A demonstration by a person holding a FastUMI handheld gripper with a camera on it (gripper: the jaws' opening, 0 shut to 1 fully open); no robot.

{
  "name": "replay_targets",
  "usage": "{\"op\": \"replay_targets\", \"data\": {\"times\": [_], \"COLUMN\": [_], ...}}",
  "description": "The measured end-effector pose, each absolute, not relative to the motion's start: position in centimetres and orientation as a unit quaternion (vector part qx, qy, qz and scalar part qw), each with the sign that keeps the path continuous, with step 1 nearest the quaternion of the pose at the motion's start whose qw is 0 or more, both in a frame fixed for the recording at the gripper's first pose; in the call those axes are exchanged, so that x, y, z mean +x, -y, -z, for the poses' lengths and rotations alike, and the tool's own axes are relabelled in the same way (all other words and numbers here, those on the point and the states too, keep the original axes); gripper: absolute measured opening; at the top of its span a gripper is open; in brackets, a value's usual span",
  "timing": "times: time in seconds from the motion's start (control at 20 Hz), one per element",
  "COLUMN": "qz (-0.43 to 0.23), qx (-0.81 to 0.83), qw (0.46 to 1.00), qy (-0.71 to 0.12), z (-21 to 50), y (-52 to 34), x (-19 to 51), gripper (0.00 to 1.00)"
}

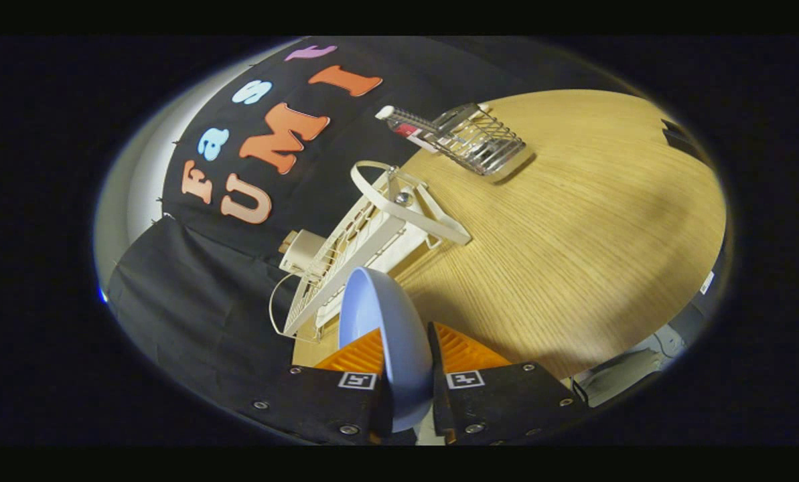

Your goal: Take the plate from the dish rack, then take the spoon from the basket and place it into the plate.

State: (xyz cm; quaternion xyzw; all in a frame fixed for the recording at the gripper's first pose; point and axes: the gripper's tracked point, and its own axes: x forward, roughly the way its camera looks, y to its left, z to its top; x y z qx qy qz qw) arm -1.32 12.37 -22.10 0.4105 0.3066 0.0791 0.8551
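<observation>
A light blue plate (386,328) stands on edge between my two fingers, and my gripper (406,341) is shut on it, one finger on each face. The view is tilted. Just beyond the plate lies the white wire dish rack (366,241) on the wooden table (573,234), and the plate's top edge overlaps the rack's near end. Farther off, beyond the rack, stands a metal wire basket (479,137) with a handle (399,120) sticking out of it toward the wall; I cannot tell if that is the spoon.
A small cream-coloured cup-like piece (302,251) hangs at the rack's wall side. The booth's black cloth wall (205,301) runs right behind rack and basket. Open wooden table spreads on the side away from the wall, up to its rounded edge (700,281).
</observation>
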Motion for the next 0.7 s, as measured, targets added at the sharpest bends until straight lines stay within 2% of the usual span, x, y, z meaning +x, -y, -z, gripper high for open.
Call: {"op": "replay_targets", "data": {"times": [0.15,0.3,0.35,0.6,0.65,0.7], "qz": [-0.076,-0.067,-0.065,-0.044,-0.032,-0.02], "qx": [0.388,0.355,0.343,0.276,0.257,0.236], "qw": [0.865,0.884,0.89,0.925,0.934,0.943], "qy": [-0.31,-0.298,-0.294,-0.258,-0.247,-0.234], "z": [22.2,21.8,21.6,19.3,18.8,18.2], "y": [-12.3,-11.3,-10.8,-7.7,-6.6,-5.5], "x": [-1.2,-0.4,-0.4,0.5,0.8,1.2], "gripper": [0.3,0.4,0.5,0.77,0.89,0.94]}}
